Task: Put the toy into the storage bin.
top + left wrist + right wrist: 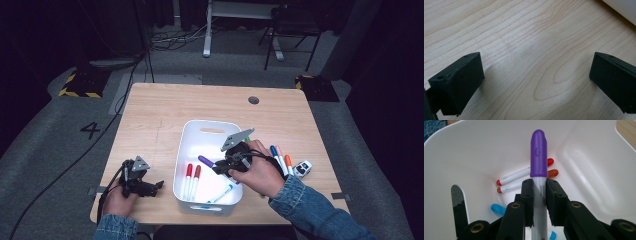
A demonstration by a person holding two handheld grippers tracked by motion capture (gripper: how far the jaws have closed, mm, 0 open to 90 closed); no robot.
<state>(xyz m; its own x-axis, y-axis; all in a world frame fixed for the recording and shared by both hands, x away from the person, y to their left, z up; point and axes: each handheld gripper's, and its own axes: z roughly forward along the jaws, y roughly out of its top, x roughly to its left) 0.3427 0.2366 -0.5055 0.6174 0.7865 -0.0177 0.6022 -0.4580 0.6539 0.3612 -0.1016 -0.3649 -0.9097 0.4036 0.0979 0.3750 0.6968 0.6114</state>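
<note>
the right gripper (226, 167) is clamped on the purple marker (538, 157), over the white bin (186, 145). the marker's long axis runs straight out from the jaws, cap toward 10 o'clock in the high view, aimed at the bin floor. the right gripper view shows the red marker (524, 172) and orange marker (529, 182) lying just beyond the cap. the left gripper (150, 187) rests released at 9 o'clock, well apart.
</note>
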